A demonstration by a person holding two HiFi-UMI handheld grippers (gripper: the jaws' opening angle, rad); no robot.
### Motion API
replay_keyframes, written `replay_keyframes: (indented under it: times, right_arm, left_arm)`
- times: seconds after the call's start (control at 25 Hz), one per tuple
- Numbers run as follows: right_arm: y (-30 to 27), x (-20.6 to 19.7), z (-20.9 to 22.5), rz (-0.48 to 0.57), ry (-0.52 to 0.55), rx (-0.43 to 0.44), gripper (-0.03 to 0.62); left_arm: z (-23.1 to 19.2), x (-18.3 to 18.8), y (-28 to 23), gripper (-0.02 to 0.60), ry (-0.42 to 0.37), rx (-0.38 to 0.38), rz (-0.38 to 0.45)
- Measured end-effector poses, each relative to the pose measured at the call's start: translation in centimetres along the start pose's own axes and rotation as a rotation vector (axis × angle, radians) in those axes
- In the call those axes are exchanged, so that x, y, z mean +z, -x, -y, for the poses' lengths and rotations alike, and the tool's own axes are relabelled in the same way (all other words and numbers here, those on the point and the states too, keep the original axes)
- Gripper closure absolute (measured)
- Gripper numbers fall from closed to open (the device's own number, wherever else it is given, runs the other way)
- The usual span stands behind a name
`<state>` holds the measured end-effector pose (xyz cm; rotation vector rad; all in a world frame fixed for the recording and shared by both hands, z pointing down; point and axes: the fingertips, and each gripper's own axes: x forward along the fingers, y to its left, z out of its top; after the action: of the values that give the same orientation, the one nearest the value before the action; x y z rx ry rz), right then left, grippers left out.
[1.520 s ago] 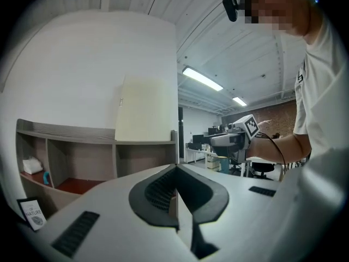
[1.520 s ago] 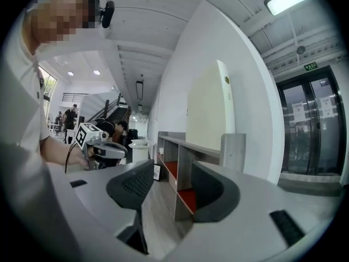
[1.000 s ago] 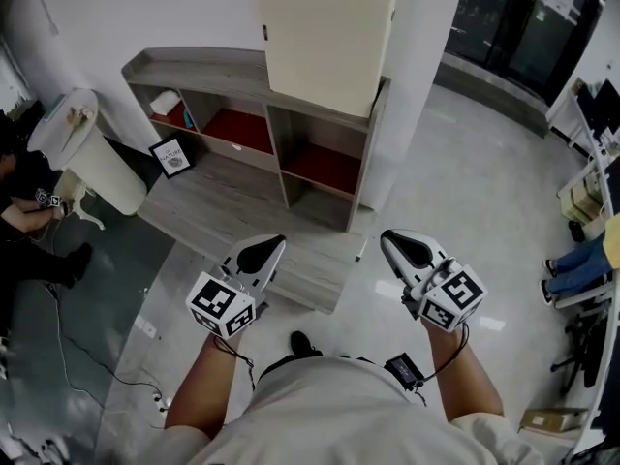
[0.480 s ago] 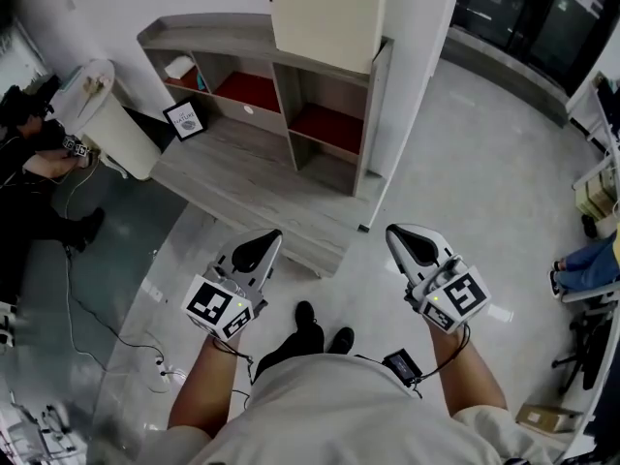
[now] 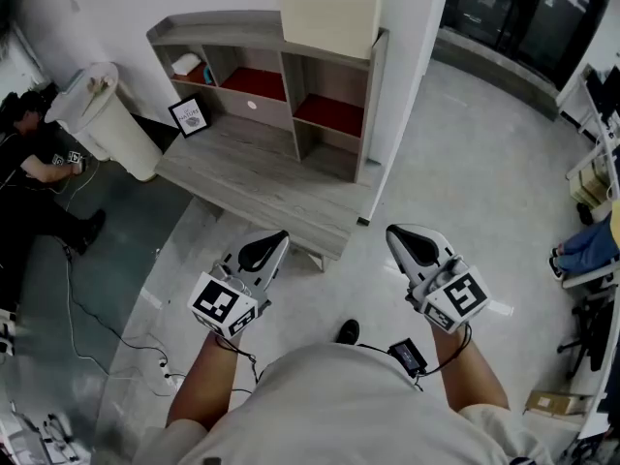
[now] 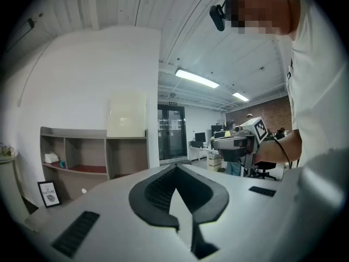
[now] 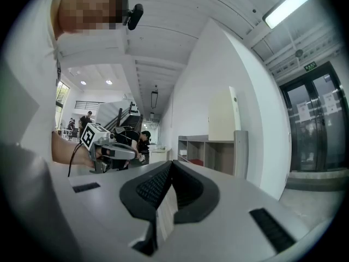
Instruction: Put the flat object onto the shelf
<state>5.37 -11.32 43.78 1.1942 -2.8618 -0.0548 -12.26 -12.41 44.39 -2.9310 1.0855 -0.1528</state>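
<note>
A grey shelf unit (image 5: 266, 56) with several cubbies stands against the wall, behind a low grey platform (image 5: 257, 187). On the platform's left end a small black-framed picture (image 5: 189, 116) leans upright; the left gripper view also shows the picture (image 6: 49, 193). A cream flat panel (image 5: 329, 8) stands on top of the shelf. My left gripper (image 5: 263, 250) and right gripper (image 5: 412, 245) hover over the floor in front of the platform. Both are shut with nothing in them. The left gripper (image 6: 175, 168) and right gripper (image 7: 172, 165) point toward the shelf (image 6: 92, 152).
A white bin (image 5: 102, 129) stands left of the platform, and a person in black (image 5: 29, 168) sits beside it. Cables (image 5: 87, 308) lie on the floor at left. Dark glass doors (image 5: 523, 17) and a seated person's legs (image 5: 586, 245) are at right.
The shelf and platform now sit higher in the head view, as if farther off. Both grippers keep their places in front of me, still shut.
</note>
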Motion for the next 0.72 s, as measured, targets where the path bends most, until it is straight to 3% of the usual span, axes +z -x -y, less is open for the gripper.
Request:
replay_keyframes:
  times: [0.72]
  right_arm:
    - [4.1,-1.0,-23.0,-0.023,0.046,-0.053,0.574]
  left_arm:
    - [4.6,-1.3,19.8,0.568,-0.012,-0.089,0.016]
